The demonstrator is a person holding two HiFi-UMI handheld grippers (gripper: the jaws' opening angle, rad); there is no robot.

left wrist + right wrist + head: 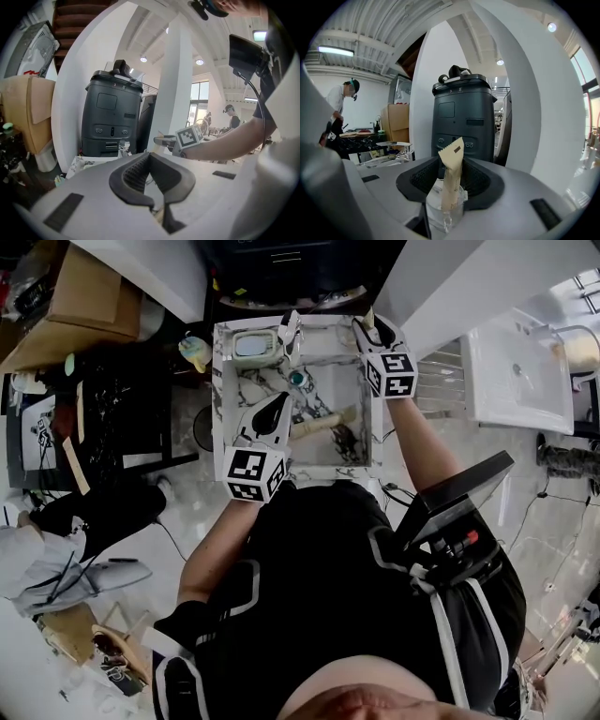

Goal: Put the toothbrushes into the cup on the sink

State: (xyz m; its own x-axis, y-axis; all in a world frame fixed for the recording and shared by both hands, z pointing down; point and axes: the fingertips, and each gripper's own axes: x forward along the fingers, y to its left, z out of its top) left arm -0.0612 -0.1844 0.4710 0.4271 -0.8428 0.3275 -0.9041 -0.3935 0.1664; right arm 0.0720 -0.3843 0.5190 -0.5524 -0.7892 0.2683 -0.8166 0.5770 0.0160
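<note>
In the head view a marble-patterned sink (pixel 223 381) stands in front of me. My left gripper (pixel 278 407) reaches into it, shut on a beige wrapped toothbrush (pixel 324 422) that sticks out to the right over the basin. The left gripper view shows those jaws (pixel 150 157) closed, with a beige bit (pixel 159 216) low between them. My right gripper (pixel 364 327) is at the sink's far right corner. In the right gripper view its jaws (pixel 452 176) stand open around a clear cup (pixel 444 213). A second wrapped toothbrush (pixel 451 176) stands upright in the cup.
A soap dish (pixel 253 345) and a faucet (pixel 290 330) sit on the sink's far rim, with a teal drain (pixel 298 379) below. A black machine (pixel 464 117) and white pillars rise behind. A white washbasin (pixel 520 381) lies at right, cardboard boxes (pixel 80 296) at left.
</note>
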